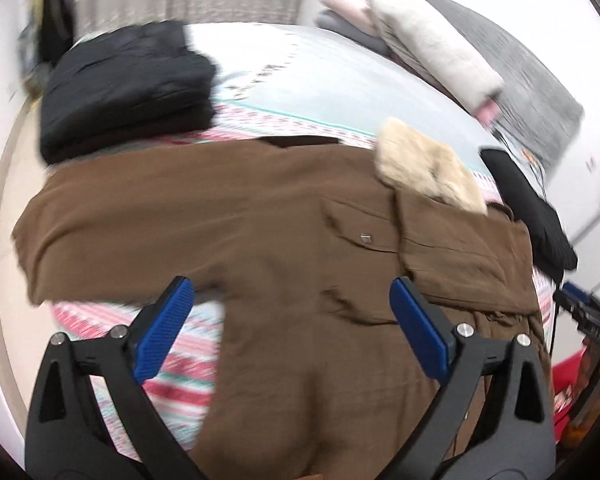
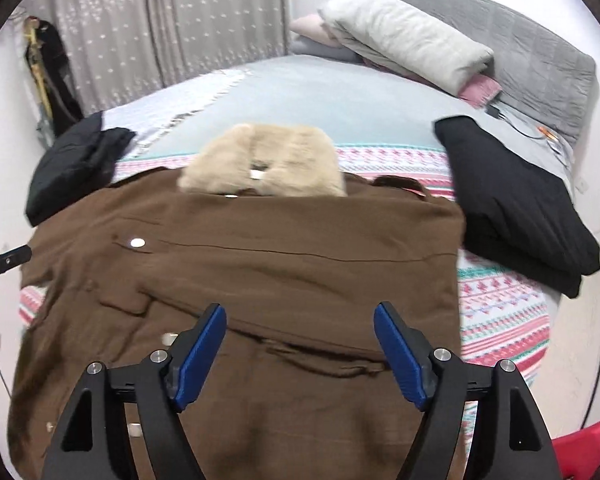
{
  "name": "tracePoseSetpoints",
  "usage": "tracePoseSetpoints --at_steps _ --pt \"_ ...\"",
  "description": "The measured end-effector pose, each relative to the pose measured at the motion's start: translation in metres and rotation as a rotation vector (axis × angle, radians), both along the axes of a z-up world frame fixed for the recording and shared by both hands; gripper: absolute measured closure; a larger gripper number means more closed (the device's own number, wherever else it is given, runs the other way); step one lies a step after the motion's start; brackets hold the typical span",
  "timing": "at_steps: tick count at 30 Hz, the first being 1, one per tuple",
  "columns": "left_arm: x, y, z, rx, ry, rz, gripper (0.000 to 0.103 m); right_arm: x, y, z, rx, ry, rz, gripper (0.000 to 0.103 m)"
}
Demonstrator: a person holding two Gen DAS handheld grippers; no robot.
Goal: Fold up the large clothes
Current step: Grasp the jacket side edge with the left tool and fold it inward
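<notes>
Two black folded garments are flanking the brown coat (image 2: 260, 264) on the bed (image 2: 340, 96): one (image 2: 72, 164) left of it, one (image 2: 516, 200) right of it. One cream fur collar (image 2: 268, 160) is lying at the coat's far edge, and pillows (image 2: 404, 36) are piled beyond. Left gripper (image 1: 290, 320) and right gripper (image 2: 300, 344) are hovering over the coat's near part, fingers spread, gripping nothing.

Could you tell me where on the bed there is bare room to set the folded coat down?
Bare: the grey bedspread between fur collar and pillows. Crowded: brown coat fills the near end, black piles flank it.
</notes>
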State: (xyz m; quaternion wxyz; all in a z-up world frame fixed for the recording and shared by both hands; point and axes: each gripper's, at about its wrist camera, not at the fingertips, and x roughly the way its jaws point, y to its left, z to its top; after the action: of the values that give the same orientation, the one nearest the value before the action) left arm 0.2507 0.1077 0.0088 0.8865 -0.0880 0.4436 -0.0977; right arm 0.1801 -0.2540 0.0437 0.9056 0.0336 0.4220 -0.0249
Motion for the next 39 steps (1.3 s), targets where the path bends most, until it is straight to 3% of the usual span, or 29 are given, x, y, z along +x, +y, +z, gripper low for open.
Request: tracePoseSetpoints --at_steps 5,12,20,21,23,25,27,28,30,32,34,37,39 --pt "-0.006 0.078 -0.021 -0.097 0.045 0.138 0.005 0.003 0.019 -0.014 -0.001 0.011 0.045 0.025" --pt "-0.004 0.181 -0.091 -0.295 0.116 0.404 0.005 0.007 0.019 -0.045 0.103 0.027 0.049 0.025" --pt "0.012 0.252 -0.169 -0.615 0.117 0.628 0.012 0.015 0.02 -0.058 0.117 0.017 0.041 0.025" --pt "0.014 0.259 -0.18 -0.683 0.108 0.655 0.012 0.016 0.02 -0.06 0.115 0.023 0.036 0.025" --pt "0.017 0.263 -0.188 -0.74 0.094 0.684 0.012 0.018 0.019 -0.064 0.116 0.03 0.032 0.025" --pt "0.022 0.268 -0.19 -0.747 0.072 0.713 0.013 0.019 0.018 -0.067 0.12 0.039 0.028 0.025" --pt "0.026 0.271 -0.187 -0.74 0.054 0.743 0.02 0.02 0.016 -0.069 0.126 0.043 0.028 0.025" --pt "0.027 0.273 -0.185 -0.733 0.043 0.768 0.028 0.021 0.016 -0.069 0.129 0.046 0.028 0.025" --pt "0.023 0.281 -0.178 -0.714 0.024 0.816 0.051 0.021 0.015 -0.071 0.131 0.049 0.028 0.025" --pt "0.02 0.292 -0.168 -0.672 0.012 0.868 0.095 0.021 0.014 -0.07 0.131 0.045 0.028 0.025" --pt "0.018 0.294 -0.148 -0.641 -0.034 0.864 0.096 0.02 0.013 -0.07 0.135 0.038 0.027 0.025" --pt "0.017 0.273 -0.093 -0.495 -0.175 0.789 0.097 0.02 0.011 -0.069 0.139 0.033 0.026 0.025" --pt "0.017 0.257 -0.064 -0.438 -0.246 0.732 0.097 0.02 0.01 -0.069 0.143 0.032 0.025 0.025"
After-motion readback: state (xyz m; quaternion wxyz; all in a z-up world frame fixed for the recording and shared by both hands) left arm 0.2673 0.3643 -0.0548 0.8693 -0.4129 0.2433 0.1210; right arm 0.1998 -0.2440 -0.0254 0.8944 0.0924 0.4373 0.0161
